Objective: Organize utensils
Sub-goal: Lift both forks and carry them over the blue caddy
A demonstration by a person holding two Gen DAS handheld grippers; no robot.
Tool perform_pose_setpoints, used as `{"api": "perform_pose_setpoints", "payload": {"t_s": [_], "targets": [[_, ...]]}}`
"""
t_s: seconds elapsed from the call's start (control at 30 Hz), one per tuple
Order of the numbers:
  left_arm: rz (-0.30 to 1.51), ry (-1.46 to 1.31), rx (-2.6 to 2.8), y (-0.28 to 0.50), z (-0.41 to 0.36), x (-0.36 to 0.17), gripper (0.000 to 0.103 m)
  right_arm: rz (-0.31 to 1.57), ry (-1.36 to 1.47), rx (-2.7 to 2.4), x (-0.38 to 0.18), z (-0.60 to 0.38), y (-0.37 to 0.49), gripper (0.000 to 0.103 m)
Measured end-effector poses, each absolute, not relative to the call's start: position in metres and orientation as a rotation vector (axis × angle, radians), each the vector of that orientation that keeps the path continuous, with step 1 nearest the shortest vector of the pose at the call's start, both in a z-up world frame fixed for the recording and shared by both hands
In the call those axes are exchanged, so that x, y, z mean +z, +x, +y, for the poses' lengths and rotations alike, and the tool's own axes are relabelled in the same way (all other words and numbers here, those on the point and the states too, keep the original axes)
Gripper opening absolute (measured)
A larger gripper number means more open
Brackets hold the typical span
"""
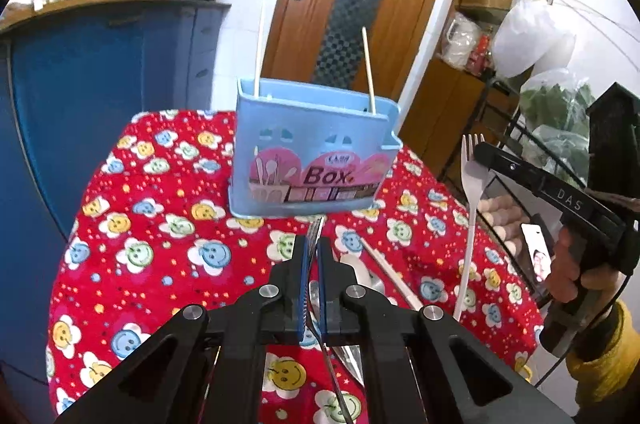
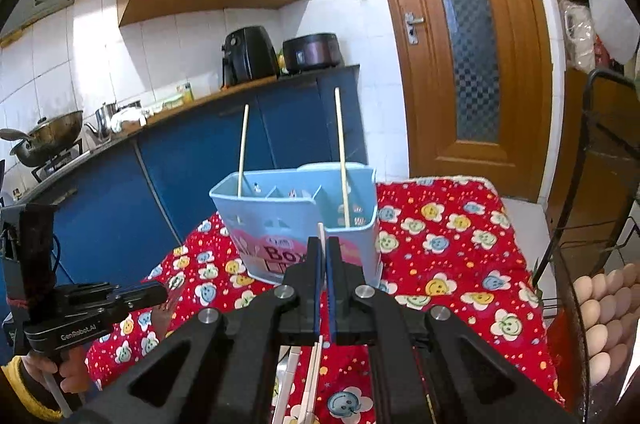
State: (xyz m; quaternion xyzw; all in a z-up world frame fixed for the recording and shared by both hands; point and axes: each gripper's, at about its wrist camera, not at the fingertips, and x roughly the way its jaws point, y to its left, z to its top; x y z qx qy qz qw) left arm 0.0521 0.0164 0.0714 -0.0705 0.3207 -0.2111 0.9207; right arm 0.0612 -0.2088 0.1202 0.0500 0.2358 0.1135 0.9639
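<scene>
Toward the far edge of the table [image 1: 132, 256], on its red smiley-flower cloth, stands the blue utensil box [image 1: 316, 160], upright, label "Box" facing the cameras. 2 chopsticks [image 1: 369, 70] stand in it, 1 in the compartment at each end, both leaning slightly; the middle compartments show only dividers in the right wrist view. Left tongs [image 1: 314, 264]: clamped on a metal fork [image 1: 316, 230], tines poking out past the tips toward the box base, handle running back under the tool. Right tongs [image 2: 322, 256]: clamped on a white plastic fork [image 1: 472, 180], held upright near the table's right edge, tines up; in the right wrist view only its thin white handle shows between the pads. Lying flat on the cloth near the left tongs: 1 loose chopstick [image 1: 390, 274], a white spoon-like piece partly hidden behind the tongs, and a metal blade tip low in the frame. Beside the right edge of the table, a wire rack [image 2: 576, 184] holding eggs [image 2: 604, 308]. Behind the table, blue cabinets [image 2: 224, 152], wooden door [image 2: 460, 36].
</scene>
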Motion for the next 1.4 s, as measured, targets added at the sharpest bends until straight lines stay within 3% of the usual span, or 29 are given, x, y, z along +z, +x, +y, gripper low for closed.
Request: {"api": "perform_pose_setpoints", "payload": {"t_s": [0.6, 1.17, 1.4], "targets": [[0.419, -0.109, -0.360, 0.048, 0.018, 0.142, 0.003, 0.385, 0.091, 0.167, 0.147, -0.216, 0.054, 0.003], [0.222, -0.021, -0.274, 0.083, 0.021, 0.243, 0.003, 0.371, 0.092, 0.150, 0.150, -0.224, 0.066, 0.003], [0.200, 0.012, -0.227, 0.109, 0.017, 0.259, 0.003, 0.369, 0.106, 0.148, 0.149, -0.231, 0.075, 0.003]]}}
